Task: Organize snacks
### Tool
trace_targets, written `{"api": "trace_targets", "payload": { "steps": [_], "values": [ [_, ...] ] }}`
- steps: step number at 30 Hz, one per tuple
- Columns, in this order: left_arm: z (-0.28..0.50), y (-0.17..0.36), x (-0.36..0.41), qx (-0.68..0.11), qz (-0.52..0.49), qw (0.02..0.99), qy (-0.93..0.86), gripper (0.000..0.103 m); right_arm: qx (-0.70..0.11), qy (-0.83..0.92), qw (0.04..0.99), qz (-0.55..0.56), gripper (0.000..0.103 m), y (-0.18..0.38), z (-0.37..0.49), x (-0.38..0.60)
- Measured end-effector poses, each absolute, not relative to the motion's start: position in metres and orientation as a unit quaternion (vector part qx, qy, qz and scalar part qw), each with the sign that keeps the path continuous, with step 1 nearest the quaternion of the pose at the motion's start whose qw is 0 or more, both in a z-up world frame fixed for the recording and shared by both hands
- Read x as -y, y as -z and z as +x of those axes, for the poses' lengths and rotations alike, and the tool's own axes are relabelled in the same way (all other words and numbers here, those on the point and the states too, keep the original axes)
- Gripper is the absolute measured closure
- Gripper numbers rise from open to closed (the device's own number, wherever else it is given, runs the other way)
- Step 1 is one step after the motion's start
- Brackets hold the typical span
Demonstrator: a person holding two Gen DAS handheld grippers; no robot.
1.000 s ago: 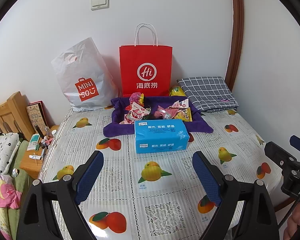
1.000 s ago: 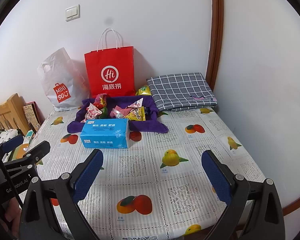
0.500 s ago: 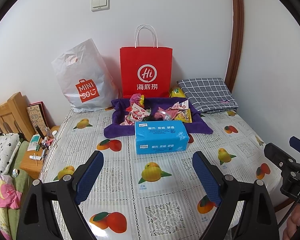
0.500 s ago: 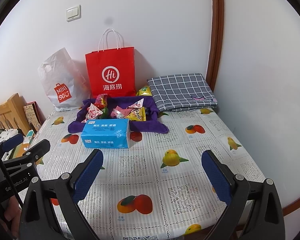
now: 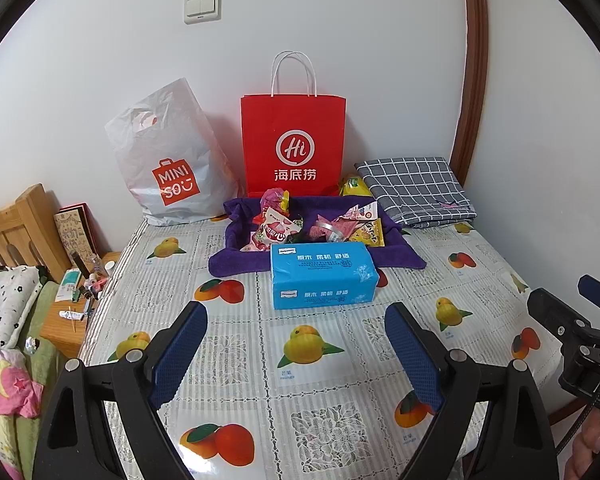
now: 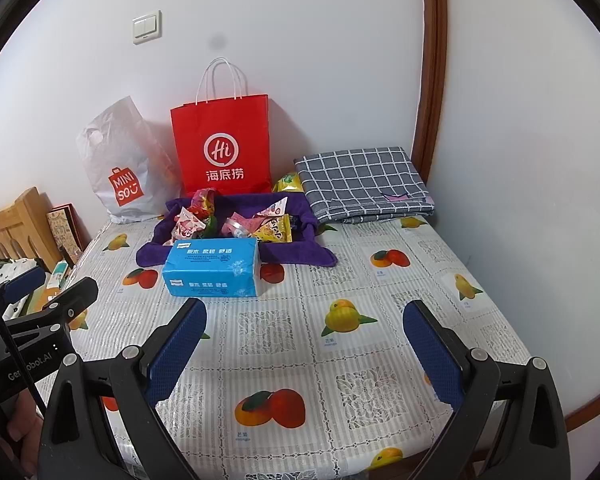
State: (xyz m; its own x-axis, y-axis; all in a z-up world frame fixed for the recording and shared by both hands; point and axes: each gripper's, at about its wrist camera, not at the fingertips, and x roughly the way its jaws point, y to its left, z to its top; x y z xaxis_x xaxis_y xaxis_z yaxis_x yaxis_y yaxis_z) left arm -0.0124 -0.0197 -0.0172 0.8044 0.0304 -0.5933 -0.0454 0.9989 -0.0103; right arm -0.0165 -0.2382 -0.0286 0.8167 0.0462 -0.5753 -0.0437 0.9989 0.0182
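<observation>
Several snack packets (image 5: 276,232) lie in a purple cloth tray (image 5: 236,236) at the back of the table; they also show in the right wrist view (image 6: 272,228), in the tray (image 6: 156,248). A yellow packet (image 5: 354,186) lies behind the tray. A blue tissue pack (image 5: 322,274) stands in front of the tray, also in the right wrist view (image 6: 212,266). My left gripper (image 5: 296,344) is open and empty over the near table. My right gripper (image 6: 304,344) is open and empty, to its right.
A red paper bag (image 5: 294,144) and a white Miniso bag (image 5: 168,160) lean on the back wall. A folded checked cloth (image 5: 414,188) lies at back right. The fruit-print tablecloth (image 5: 320,392) covers the table. A wooden nightstand with small items (image 5: 76,292) is left.
Both grippers have shifted very slightly; the scene sits a touch lower in the views. Nothing was grasped or moved.
</observation>
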Motion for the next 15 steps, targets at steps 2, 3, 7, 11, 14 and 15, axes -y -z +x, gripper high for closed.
{"api": "trace_targets", "payload": {
  "steps": [2, 3, 7, 11, 14, 15],
  "values": [
    [-0.0127, 0.0171, 0.0196, -0.311, -0.012, 0.95, -0.02, 0.013, -0.301, -0.024, 0.953, 0.003, 0.005, 0.0284, -0.0168, 0.2384],
    [-0.0121, 0.0173, 0.0199, -0.312, -0.013, 0.95, -0.02, 0.013, -0.302, -0.024, 0.953, 0.003, 0.005, 0.0285, -0.0166, 0.2383],
    [-0.0121, 0.0176, 0.0202, -0.312, -0.012, 0.95, -0.02, 0.013, -0.301, -0.023, 0.953, 0.002, 0.005, 0.0286, -0.017, 0.2383],
    [-0.0127, 0.0169, 0.0206, -0.311, -0.012, 0.95, -0.02, 0.013, -0.3, -0.024, 0.954, 0.003, 0.005, 0.0289, -0.0171, 0.2397],
    [-0.0135, 0.0149, 0.0204, -0.309, -0.01, 0.951, -0.021, 0.013, -0.3, -0.024, 0.953, 0.003, 0.005, 0.029, -0.0172, 0.2399],
    [-0.0136, 0.0139, 0.0202, -0.309, -0.01, 0.951, -0.02, 0.013, -0.3, -0.025, 0.954, 0.003, 0.005, 0.029, -0.0172, 0.2398]
  ]
}}
